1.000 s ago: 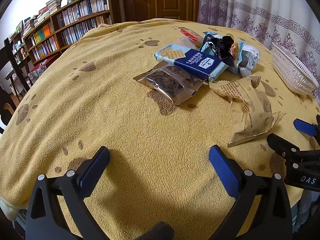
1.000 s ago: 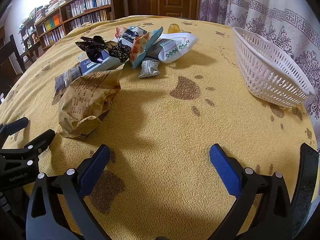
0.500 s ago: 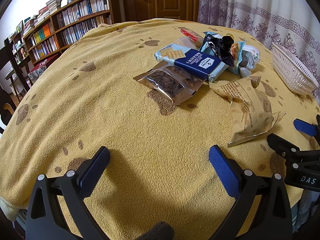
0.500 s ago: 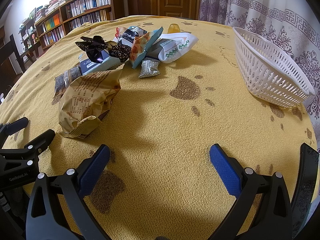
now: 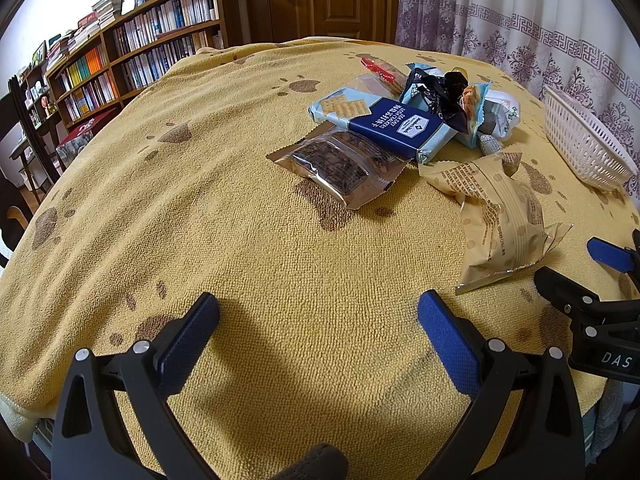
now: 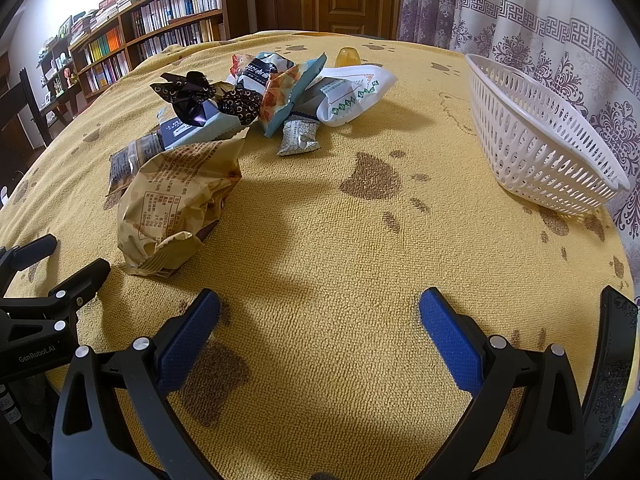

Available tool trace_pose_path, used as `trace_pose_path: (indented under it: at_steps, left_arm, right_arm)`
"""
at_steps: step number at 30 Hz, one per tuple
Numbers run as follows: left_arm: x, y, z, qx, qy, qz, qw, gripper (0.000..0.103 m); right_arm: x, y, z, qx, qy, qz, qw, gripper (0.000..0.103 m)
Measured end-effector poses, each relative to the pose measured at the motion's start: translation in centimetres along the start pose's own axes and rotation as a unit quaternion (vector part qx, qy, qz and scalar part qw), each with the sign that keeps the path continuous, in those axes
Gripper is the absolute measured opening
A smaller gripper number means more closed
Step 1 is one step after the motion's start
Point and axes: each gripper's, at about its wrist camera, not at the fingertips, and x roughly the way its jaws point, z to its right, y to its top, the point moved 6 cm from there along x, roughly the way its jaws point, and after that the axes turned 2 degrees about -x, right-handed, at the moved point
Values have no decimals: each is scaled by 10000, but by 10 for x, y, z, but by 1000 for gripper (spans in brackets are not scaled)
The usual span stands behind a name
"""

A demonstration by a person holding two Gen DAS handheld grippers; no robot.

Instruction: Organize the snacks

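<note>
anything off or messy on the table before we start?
Snacks lie in a loose heap, not in the white basket, which stands apart on the right. A black twisted wrapper sits atop the blue cracker pack; the tan bag is crumpled. Nothing looks spilled or torn.

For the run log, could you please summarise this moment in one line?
left gripper: open, empty | right gripper: open, empty | snack pile: untouched | white basket: no snacks visible

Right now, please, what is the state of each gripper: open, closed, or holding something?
Left gripper: open, jaws wide apart, holding nothing.
Right gripper: open, jaws wide apart, holding nothing.
</note>
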Motion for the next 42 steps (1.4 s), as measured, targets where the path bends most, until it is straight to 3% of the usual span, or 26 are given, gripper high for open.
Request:
trace_pose_path:
  at_steps: [21, 29, 35, 41, 42]
  left_arm:
    - [0, 0, -1, -2, 12, -12, 10000, 98]
    - [-12, -3, -8, -12, -382, 68, 9992, 98]
    - [-32, 5, -37, -102, -13, 470, 9988, 98]
    - [-34, 15, -74, -543, 299, 432, 9971, 98]
    - [-32, 16, -80, -635, 335, 387, 9967, 98]
  right_arm:
    - [-1, -2, 1, -35, 54, -36, 10000, 101]
    - [-19, 2, -1, 287, 743, 193, 9966, 101]
    - [-40, 30, -36, 134, 1360, 493, 9894, 101]
    - [-12, 47, -70, -172, 1223, 295, 9919, 100]
    - [-8, 48, -73, -194, 1202, 249, 9923, 95]
